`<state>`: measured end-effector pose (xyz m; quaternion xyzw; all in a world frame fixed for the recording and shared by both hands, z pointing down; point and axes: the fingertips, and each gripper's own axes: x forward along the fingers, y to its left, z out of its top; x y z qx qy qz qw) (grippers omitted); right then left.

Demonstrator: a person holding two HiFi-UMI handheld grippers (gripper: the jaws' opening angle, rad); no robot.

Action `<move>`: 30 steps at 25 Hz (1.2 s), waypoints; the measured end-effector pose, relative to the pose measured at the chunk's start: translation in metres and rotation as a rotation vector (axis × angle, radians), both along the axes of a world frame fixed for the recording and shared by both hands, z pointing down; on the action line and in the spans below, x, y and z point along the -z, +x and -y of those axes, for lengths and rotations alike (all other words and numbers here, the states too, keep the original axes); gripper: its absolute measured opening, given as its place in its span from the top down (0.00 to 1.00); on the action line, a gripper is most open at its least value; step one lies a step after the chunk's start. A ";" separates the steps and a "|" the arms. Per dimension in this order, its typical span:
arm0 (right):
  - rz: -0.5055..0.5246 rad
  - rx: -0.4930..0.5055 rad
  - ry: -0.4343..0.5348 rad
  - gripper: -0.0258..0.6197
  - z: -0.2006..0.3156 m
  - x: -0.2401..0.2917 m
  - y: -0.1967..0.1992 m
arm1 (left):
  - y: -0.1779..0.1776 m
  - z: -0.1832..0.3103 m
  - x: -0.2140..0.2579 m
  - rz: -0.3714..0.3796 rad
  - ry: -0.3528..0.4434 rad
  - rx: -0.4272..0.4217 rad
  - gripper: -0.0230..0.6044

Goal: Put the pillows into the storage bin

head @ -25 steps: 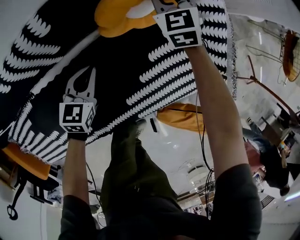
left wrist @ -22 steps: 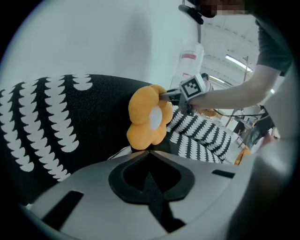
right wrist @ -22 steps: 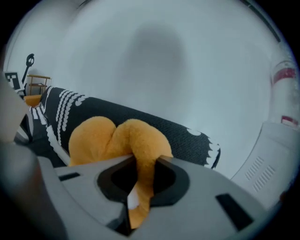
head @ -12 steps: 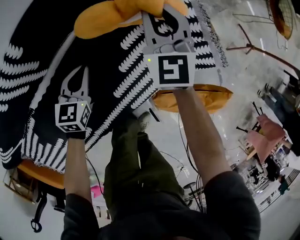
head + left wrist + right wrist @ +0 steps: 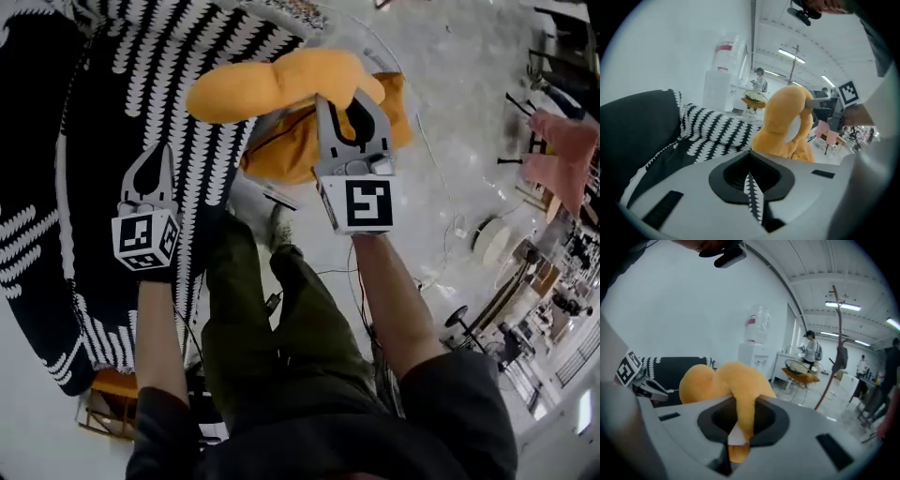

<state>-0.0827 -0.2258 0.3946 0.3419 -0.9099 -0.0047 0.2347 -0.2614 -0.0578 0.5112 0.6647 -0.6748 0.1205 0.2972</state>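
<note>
Nearest the camera, dark green trousers (image 5: 281, 319) were seen between two bare forearms, each stretched forward with a gripper.

On the left, the left gripper (image 5: 157, 159) was held over a large black-and-white pillow (image 5: 103, 112). Its fingers were closed together on a thin fold of that patterned cover, seen as a strip pinched between them in the left gripper view. The pillow spread wide over the left side and reached to the far left edge.

On the right and a little farther, the right gripper (image 5: 345, 108) had just been closing its fingers. They were clamped on a bunched edge of an orange pillow (image 5: 272, 84), with a white label caught beside the fold. The orange pillow was held in the air just right of the black-and-white one, its bulk hanging to the left of the fingers.

Beneath and beyond it an orange fabric object (image 5: 398, 112) lay on the pale floor (image 5: 450, 112). Whether that was the storage bin could not be told.

Farther off a white water dispenser (image 5: 757, 341) was seen against the wall. Beyond it, to the right, stood a rattan chair (image 5: 799, 369) and a standing person (image 5: 813, 350). Pink chairs (image 5: 562, 141) were seen at the far right.
</note>
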 end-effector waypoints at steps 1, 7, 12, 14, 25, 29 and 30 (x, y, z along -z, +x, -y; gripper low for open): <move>-0.007 -0.036 -0.013 0.88 -0.001 -0.006 0.032 | 0.024 0.007 -0.001 -0.006 -0.001 -0.031 0.96; -0.014 -0.281 -0.184 0.88 -0.048 -0.055 0.211 | 0.167 0.016 -0.017 -0.042 -0.043 -0.250 0.96; -0.021 -0.423 -0.380 0.88 -0.076 -0.141 0.312 | 0.250 0.011 -0.052 -0.052 -0.095 -0.370 0.96; -0.016 -0.449 -0.440 0.88 -0.079 -0.180 0.328 | 0.268 0.009 -0.067 -0.053 -0.114 -0.402 0.96; 0.001 -0.526 -0.519 0.78 -0.040 -0.291 0.364 | 0.310 -0.002 -0.118 -0.022 -0.196 -0.504 0.96; -0.005 -0.548 -0.482 0.65 -0.037 -0.289 0.383 | 0.315 -0.008 -0.126 -0.016 -0.199 -0.514 0.96; -0.008 -0.554 -0.479 0.65 -0.043 -0.288 0.387 | 0.315 -0.010 -0.128 -0.016 -0.201 -0.513 0.96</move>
